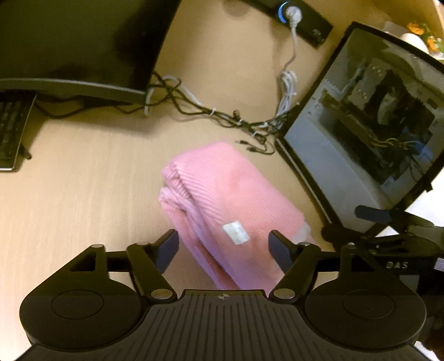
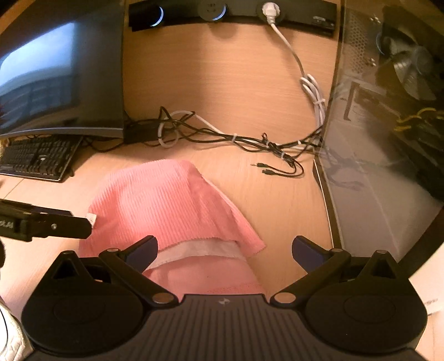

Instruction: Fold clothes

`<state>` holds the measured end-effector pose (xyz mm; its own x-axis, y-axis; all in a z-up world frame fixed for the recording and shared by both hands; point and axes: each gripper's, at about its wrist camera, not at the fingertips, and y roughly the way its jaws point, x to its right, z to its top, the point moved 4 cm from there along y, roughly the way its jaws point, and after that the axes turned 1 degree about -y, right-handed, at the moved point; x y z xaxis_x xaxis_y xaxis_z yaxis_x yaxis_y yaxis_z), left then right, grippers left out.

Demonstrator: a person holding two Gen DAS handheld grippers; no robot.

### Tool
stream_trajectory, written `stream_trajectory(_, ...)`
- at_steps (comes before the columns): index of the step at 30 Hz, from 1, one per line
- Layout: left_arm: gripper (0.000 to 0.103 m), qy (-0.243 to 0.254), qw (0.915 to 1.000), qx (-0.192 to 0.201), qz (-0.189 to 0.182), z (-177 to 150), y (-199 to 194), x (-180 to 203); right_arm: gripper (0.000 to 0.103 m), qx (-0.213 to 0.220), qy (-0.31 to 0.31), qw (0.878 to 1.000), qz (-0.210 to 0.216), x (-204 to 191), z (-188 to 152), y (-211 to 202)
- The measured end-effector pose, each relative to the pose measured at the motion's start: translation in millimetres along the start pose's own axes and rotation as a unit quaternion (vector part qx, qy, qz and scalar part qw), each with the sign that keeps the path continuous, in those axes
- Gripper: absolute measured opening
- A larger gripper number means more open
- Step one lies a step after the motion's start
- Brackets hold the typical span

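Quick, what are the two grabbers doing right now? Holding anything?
Left hand-held gripper: open, holding nothing, over the pink cloth.
Right hand-held gripper: open, holding nothing, also over the cloth.

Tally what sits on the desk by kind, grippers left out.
Pink garment: 1
Monitor: 1
Keyboard: 1
Glass-sided computer case: 1
Power strip: 1
Cable tangle: 1
Total: 6

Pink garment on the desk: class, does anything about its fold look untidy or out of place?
Yes. The pink garment is folded unevenly: a white inner layer pokes out beneath its top flap, and a white label shows on the outside.
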<state>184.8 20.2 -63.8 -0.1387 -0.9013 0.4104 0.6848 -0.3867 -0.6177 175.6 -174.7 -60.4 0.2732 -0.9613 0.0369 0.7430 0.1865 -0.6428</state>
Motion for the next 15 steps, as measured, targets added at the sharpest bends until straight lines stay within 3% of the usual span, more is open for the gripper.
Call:
stream_trajectory(4,0.081,-0.008,0.9999,-0.01,-0.003,-6,-4,5,0.103,-0.016,0.023,0.999,0.022,-4,-3,5)
stream_trajectory(15,0.083,-0.015,0.9998,-0.007,0.013,-3,-15,10,0.103,-0.025,-0.006,0.999,0.039,-4,8,20)
